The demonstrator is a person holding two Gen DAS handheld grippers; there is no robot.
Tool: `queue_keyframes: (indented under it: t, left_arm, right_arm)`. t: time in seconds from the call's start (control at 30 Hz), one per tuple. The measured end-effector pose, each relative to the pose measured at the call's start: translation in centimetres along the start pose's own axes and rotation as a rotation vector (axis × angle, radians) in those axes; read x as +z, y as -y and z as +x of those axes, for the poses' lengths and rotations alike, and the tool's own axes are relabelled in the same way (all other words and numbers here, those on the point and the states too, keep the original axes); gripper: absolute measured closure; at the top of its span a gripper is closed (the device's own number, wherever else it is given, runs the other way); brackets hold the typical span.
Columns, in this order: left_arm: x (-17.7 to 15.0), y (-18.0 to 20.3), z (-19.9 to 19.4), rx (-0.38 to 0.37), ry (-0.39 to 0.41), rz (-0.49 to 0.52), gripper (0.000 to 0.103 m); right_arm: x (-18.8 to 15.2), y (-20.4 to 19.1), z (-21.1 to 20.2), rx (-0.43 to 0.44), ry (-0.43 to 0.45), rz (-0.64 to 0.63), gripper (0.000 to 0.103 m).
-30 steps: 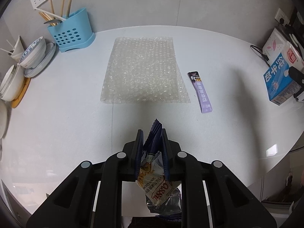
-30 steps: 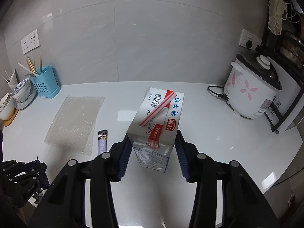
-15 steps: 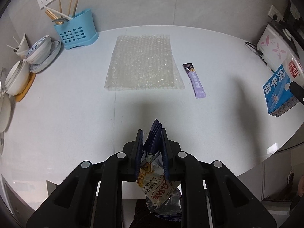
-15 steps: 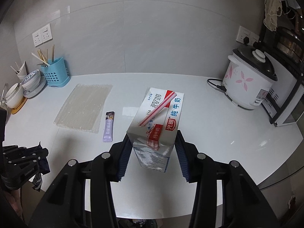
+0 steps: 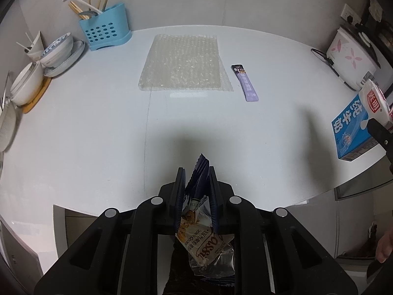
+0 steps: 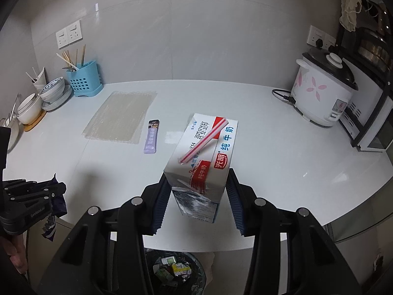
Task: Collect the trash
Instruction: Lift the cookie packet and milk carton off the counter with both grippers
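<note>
The white counter (image 6: 270,132) is smooth and shiny, with a round front edge. A flat sheet of bubble wrap (image 5: 184,64) lies on it near the back. Just beside the sheet lies a thin purple packet (image 5: 245,83), close to it but not touching. At the back left stands a blue holder (image 5: 104,33) with chopsticks in it. Next to it are stacked bowls and plates (image 5: 59,54). On the far right sits a white rice cooker (image 6: 321,93) with pink flowers, and its black cord (image 6: 282,95) lies on the counter
</note>
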State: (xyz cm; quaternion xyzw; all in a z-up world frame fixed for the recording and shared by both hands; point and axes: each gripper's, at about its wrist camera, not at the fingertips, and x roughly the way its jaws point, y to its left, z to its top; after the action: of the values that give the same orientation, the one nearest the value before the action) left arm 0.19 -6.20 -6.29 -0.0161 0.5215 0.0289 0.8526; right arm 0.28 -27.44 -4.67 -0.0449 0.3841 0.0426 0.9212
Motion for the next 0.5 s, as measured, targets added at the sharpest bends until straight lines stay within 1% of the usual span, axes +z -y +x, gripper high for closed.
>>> queue_keyframes:
  t: [0.5]
  left_arm:
    - [-4.0, 1.0, -3.0, -0.022, 0.024, 0.002, 0.086]
  right_arm:
    - [-3.8, 0.2, -3.5, 0.032, 0.01, -0.002, 0.06]
